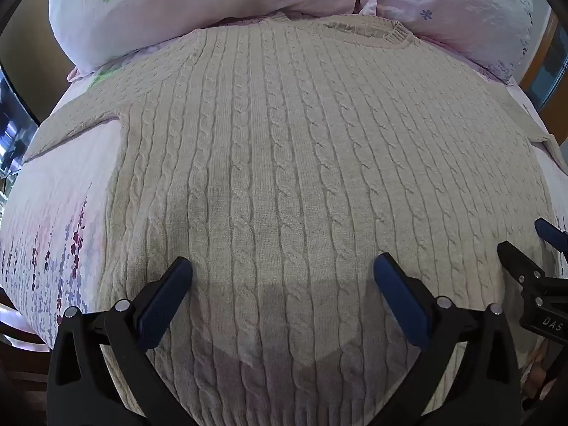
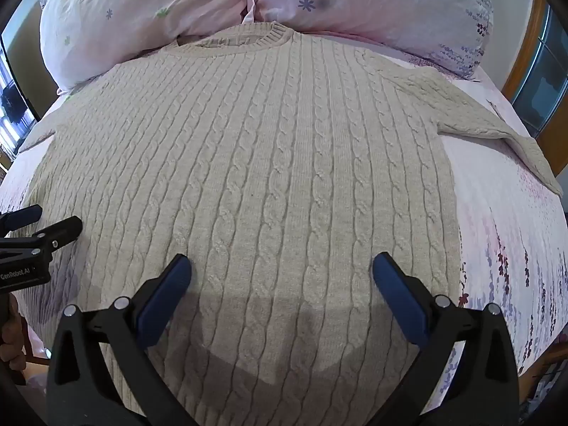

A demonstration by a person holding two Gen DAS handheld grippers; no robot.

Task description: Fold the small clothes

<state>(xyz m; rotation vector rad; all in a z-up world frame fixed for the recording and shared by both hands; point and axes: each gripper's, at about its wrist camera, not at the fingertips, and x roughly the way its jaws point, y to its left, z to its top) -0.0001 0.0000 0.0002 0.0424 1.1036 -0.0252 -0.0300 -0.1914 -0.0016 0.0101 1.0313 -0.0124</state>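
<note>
We find the cream cable-knit sweater (image 1: 284, 163) spread flat mid-frame on the pink floral bedsheet (image 1: 53, 213), collar toward the pillows (image 1: 177, 7). Left gripper (image 1: 283, 269) and right gripper (image 2: 282, 266) hover, jaws apart. Only the right view shows a full sleeve (image 2: 497, 124), upper right.

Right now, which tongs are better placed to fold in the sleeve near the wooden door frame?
Right. The right tongs, open, hover over the sweater nearer that sleeve; the left tongs sit toward the opposite sleeve.

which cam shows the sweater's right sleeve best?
Right wrist: the right sleeve lies spread over the bedsheet, visible nearly to its end. Left wrist catches only a cropped strip of it at the frame edge.
</note>
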